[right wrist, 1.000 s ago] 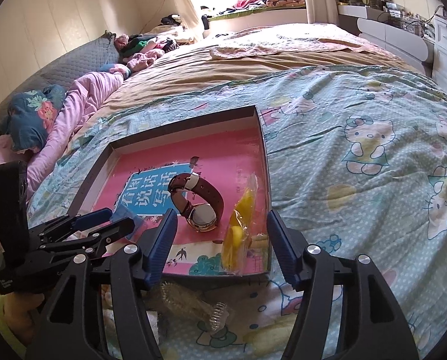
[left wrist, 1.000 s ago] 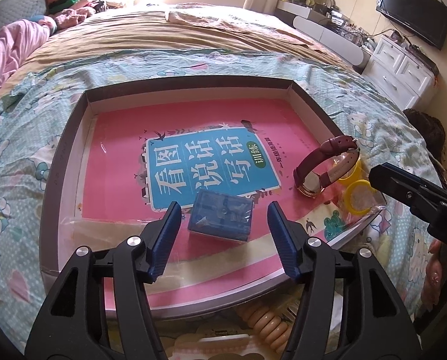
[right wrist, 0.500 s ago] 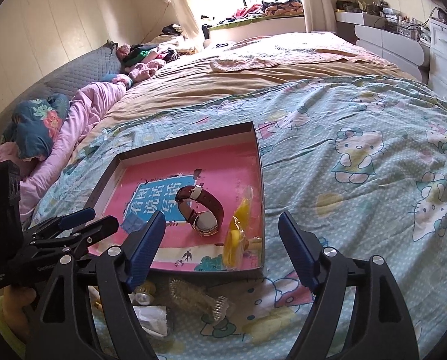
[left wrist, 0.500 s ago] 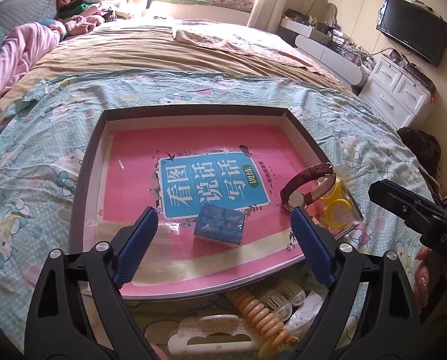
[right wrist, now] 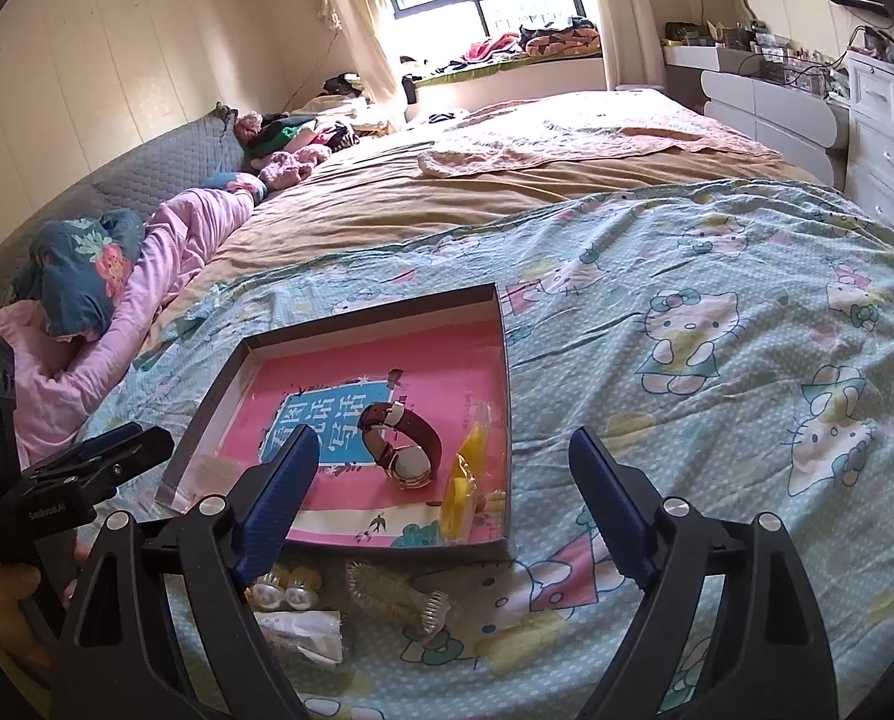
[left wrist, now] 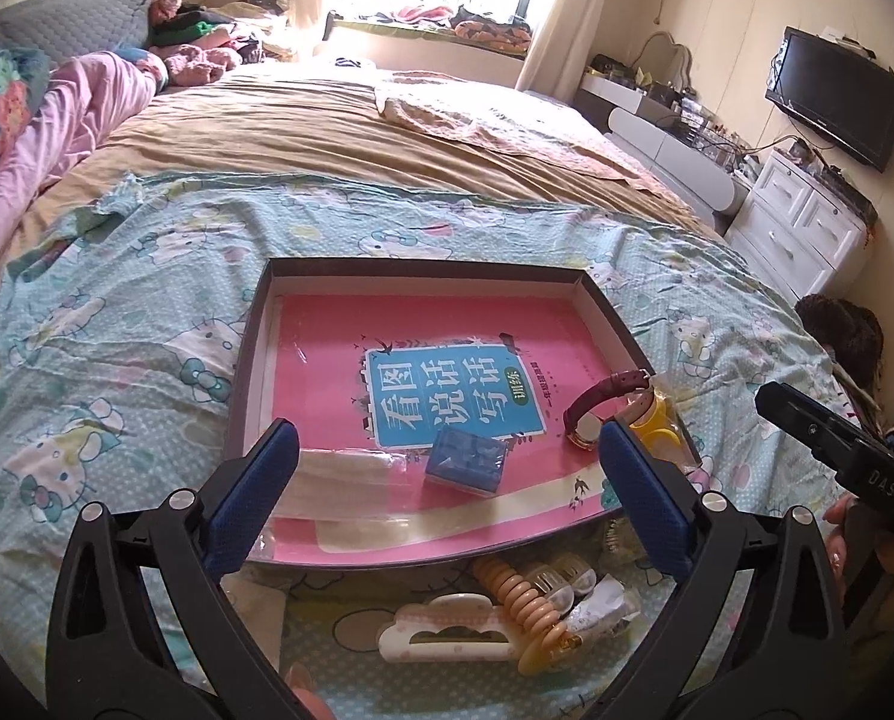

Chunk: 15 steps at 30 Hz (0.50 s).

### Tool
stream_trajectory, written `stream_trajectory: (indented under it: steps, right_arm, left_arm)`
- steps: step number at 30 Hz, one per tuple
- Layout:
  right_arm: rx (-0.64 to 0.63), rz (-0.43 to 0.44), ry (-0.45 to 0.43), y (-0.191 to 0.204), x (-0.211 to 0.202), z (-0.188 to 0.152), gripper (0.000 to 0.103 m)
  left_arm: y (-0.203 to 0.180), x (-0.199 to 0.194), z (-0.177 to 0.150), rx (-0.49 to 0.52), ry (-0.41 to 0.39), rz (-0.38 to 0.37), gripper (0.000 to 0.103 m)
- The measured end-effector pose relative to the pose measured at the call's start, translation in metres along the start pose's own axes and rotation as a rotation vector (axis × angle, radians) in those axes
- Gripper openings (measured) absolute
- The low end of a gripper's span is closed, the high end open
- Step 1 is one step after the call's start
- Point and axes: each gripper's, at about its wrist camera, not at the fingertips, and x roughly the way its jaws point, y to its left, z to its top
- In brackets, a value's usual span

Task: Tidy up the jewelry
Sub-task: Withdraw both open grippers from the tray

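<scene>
Left gripper (left wrist: 447, 480): black plastic frame with triangular cut-outs, round silver screws at the joints, and two fingers faced with ribbed dark-blue pads (left wrist: 255, 498). Right gripper (right wrist: 441, 504): the same black frame, silver screws and ribbed dark-blue pads (right wrist: 612, 507); seen from the left wrist view, its black body bears white lettering "DAS". Bare skin of the holding hand (left wrist: 855, 546) shows at its handle, fingernails visible.

The box (left wrist: 249, 354) sits on my bed (left wrist: 117, 312). In it, the little case (left wrist: 468, 461) lies left of the watch (left wrist: 597, 405). Hair clips (left wrist: 447, 636) lie on the bed before the box, near my tongs.
</scene>
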Motion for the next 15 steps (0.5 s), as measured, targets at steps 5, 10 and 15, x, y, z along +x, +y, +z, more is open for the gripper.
stream_trajectory:
  steps: [5, 10, 15]
  right_arm:
    - [-0.009, 0.004, -0.028, 0.001, -0.013, 0.003, 0.085]
    - [-0.023, 0.016, -0.051, 0.004, -0.026, 0.006, 0.085]
    - [-0.042, 0.032, -0.069, 0.009, -0.038, 0.005, 0.085]
  left_arm:
    - [0.005, -0.023, 0.003, -0.015, -0.047, 0.012, 0.093]
    - [0.010, -0.043, 0.004, -0.036, -0.085, 0.024, 0.093]
    - [0.012, -0.059, 0.003, -0.044, -0.113, 0.035, 0.093]
